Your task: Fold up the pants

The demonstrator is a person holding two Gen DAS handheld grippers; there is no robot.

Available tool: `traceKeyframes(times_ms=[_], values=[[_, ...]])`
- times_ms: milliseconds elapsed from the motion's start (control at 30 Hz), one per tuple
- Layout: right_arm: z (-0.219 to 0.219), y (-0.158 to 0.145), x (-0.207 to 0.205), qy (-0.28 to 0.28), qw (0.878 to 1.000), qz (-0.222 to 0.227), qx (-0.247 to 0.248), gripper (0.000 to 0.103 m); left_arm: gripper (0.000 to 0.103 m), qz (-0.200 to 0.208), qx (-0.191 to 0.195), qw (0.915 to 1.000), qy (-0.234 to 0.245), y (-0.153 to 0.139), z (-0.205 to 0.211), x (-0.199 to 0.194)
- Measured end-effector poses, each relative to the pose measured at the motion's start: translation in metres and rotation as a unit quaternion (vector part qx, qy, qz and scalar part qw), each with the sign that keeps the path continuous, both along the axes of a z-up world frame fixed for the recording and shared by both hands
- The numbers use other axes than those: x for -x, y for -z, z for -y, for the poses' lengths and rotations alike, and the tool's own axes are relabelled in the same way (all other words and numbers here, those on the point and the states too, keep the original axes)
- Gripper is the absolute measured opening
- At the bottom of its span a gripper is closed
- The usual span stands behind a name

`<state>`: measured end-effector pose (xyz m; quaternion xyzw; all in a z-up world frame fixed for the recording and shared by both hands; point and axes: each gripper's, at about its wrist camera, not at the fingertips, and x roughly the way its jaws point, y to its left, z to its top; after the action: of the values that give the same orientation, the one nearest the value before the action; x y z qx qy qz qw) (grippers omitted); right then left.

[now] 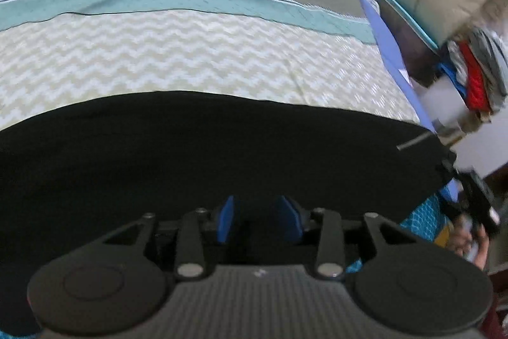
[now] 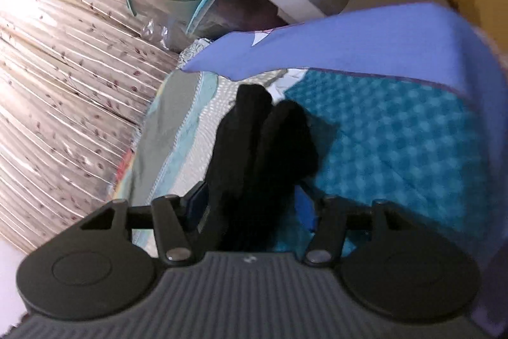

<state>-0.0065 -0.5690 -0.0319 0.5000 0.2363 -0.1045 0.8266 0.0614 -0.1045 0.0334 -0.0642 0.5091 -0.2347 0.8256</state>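
Below us the black pants (image 1: pixel 206 154) lie spread on the patterned bedspread (image 1: pixel 190 53), running left to right under our left gripper (image 1: pixel 258 220), jaws apart and empty, while our right gripper (image 2: pixel 254 212), jaws apart, straddles bunched cloth at the right end.

The left gripper (image 1: pixel 258 220), blue pads slightly apart, hangs over black pants (image 1: pixel 190 154) spread on a chevron-patterned bedspread (image 1: pixel 190 56).
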Motion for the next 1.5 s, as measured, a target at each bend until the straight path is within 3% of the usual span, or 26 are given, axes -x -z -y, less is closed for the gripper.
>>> traceKeyframes(times_ms=[67,100,133,233,333,367,467,533,600,633,700,733,767,833,900,1000,1067,1133,1200,1267,1300,1333,1400,1433,1467,1500], values=[[0.005,-0.002,-0.018,-0.001,1.000,-0.005,0.001,0.058,0.035,-0.008,-0.005,1.0000,0.002,0.005,0.012,0.001],[0.009,-0.004,-0.023,-0.001,1.000,-0.015,0.006,0.027,0.035,-0.014,-0.008,0.9999,0.000,0.010,0.017,0.001],[0.015,-0.009,-0.027,-0.006,0.999,-0.029,0.011,0.018,0.034,-0.021,-0.011,0.9997,-0.004,0.017,0.019,-0.002],[0.008,-0.041,-0.027,-0.033,0.997,-0.010,0.064,0.012,0.032,-0.038,-0.032,0.9986,-0.019,0.042,0.026,-0.013],[-0.049,-0.085,-0.033,-0.127,0.977,0.023,0.172,0.012,0.030,-0.054,-0.031,0.9972,-0.041,0.064,0.022,-0.023],[-0.073,-0.094,-0.035,-0.168,0.962,0.029,0.216,0.012,0.031,-0.048,-0.024,0.9975,-0.046,0.063,0.021,-0.023],[-0.160,-0.100,-0.031,-0.300,0.892,0.048,0.335,0.013,0.034,-0.040,0.000,0.9984,-0.039,0.053,0.017,-0.018],[-0.211,-0.085,-0.025,-0.373,0.853,0.053,0.362,0.015,0.034,-0.036,0.006,0.9986,-0.040,0.049,0.011,-0.016],[-0.253,-0.062,-0.022,-0.434,0.825,0.041,0.361,0.019,0.036,-0.031,0.007,0.9984,-0.047,0.046,-0.001,-0.013],[-0.273,-0.051,-0.019,-0.458,0.808,0.027,0.370,0.021,0.038,-0.030,0.009,0.9980,-0.055,0.044,-0.010,-0.010],[-0.302,-0.038,-0.005,-0.463,0.768,0.014,0.442,0.027,0.040,-0.030,0.013,0.9973,-0.066,0.041,-0.028,-0.006],[-0.309,-0.040,0.002,-0.460,0.753,0.019,0.470,0.030,0.042,-0.027,0.016,0.9969,-0.072,0.038,-0.040,-0.002],[-0.310,-0.043,0.006,-0.458,0.749,0.019,0.479,0.033,0.043,-0.025,0.019,0.9965,-0.078,0.037,-0.049,0.003],[-0.302,-0.056,0.011,-0.454,0.757,0.023,0.469,0.040,0.048,-0.025,0.029,0.9948,-0.095,0.035,-0.068,0.009],[-0.293,-0.060,0.006,-0.443,0.766,0.022,0.464,0.056,0.049,-0.026,0.038,0.9941,-0.098,0.033,-0.074,0.006],[-0.289,-0.061,0.005,-0.440,0.773,0.008,0.458,0.060,0.051,-0.017,0.042,0.9961,-0.075,0.027,-0.051,-0.007],[-0.295,-0.061,0.006,-0.447,0.766,0.018,0.461,0.060,0.057,-0.005,0.057,0.9975,-0.041,0.017,-0.026,-0.013],[-0.298,-0.063,0.011,-0.451,0.760,0.042,0.466,0.061,0.078,0.001,0.058,0.9983,-0.002,0.012,0.009,-0.022],[-0.288,-0.071,0.011,-0.430,0.778,0.050,0.456,0.061,0.088,-0.005,0.049,0.9985,0.025,0.014,0.041,-0.035],[-0.269,-0.076,0.008,-0.396,0.802,0.040,0.445,0.061,0.076,-0.017,0.029,0.9987,0.039,0.024,0.067,-0.047],[-0.260,-0.077,0.007,-0.380,0.811,0.033,0.444,0.061,0.040,-0.025,0.016,0.9988,0.040,0.031,0.079,-0.053],[-0.247,-0.077,0.006,-0.360,0.822,0.021,0.440,0.061,0.021,-0.034,0.009,0.9985,0.043,0.037,0.085,-0.056],[-0.221,-0.075,-0.005,-0.325,0.854,0.002,0.407,0.056,0.012,-0.015,0.002,0.9995,0.029,0.037,0.083,-0.052],[-0.206,-0.072,-0.012,-0.306,0.877,-0.005,0.370,0.050,0.011,0.015,0.010,0.9996,0.021,0.030,0.076,-0.045],[-0.193,-0.066,-0.018,-0.295,0.896,-0.014,0.331,0.035,0.010,0.052,0.013,0.9985,0.009,0.022,0.067,-0.037],[-0.183,-0.057,-0.023,-0.287,0.910,-0.027,0.299,0.028,0.010,0.095,0.014,0.9954,-0.005,0.015,0.059,-0.028]])
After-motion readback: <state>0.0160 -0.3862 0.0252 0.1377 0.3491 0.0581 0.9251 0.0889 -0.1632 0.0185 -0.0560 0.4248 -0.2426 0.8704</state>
